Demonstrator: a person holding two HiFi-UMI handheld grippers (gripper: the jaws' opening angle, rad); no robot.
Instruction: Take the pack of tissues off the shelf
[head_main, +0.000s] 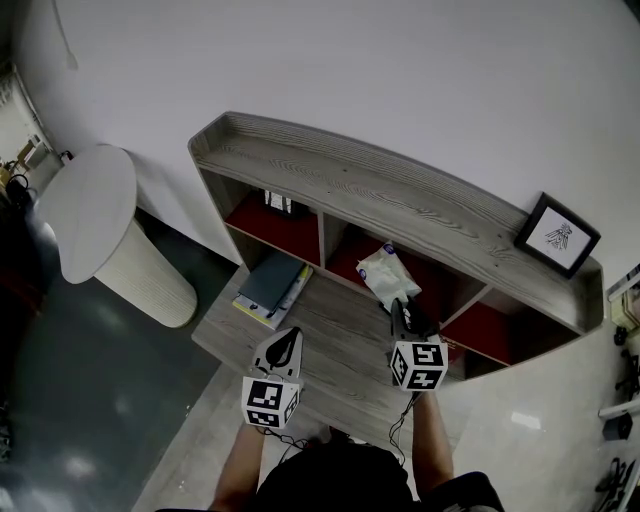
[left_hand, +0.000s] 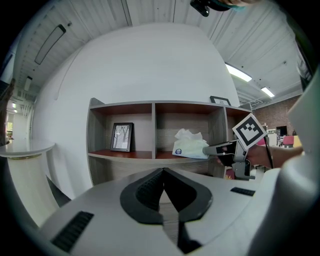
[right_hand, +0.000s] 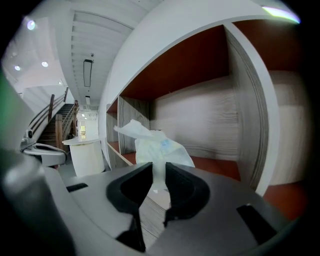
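The pack of tissues (head_main: 382, 274) is a white plastic pack with a tissue sticking up; it lies at the front of the shelf's (head_main: 400, 200) middle compartment. My right gripper (head_main: 404, 306) reaches to its near end. In the right gripper view the pack (right_hand: 161, 146) fills the narrow gap between the jaws, and the gripper (right_hand: 159, 172) is shut on it. The left gripper view shows the pack (left_hand: 190, 146) with the right gripper (left_hand: 219, 148) at its side. My left gripper (head_main: 290, 338) hangs over the lower ledge, left of the pack, its jaws (left_hand: 163, 172) shut and holding nothing.
A framed picture (head_main: 557, 235) stands on the shelf top at the right, and a smaller one (left_hand: 122, 136) stands in the left compartment. Books (head_main: 270, 285) lie on the wooden ledge (head_main: 340, 350) below. A round white table (head_main: 90, 210) stands to the left.
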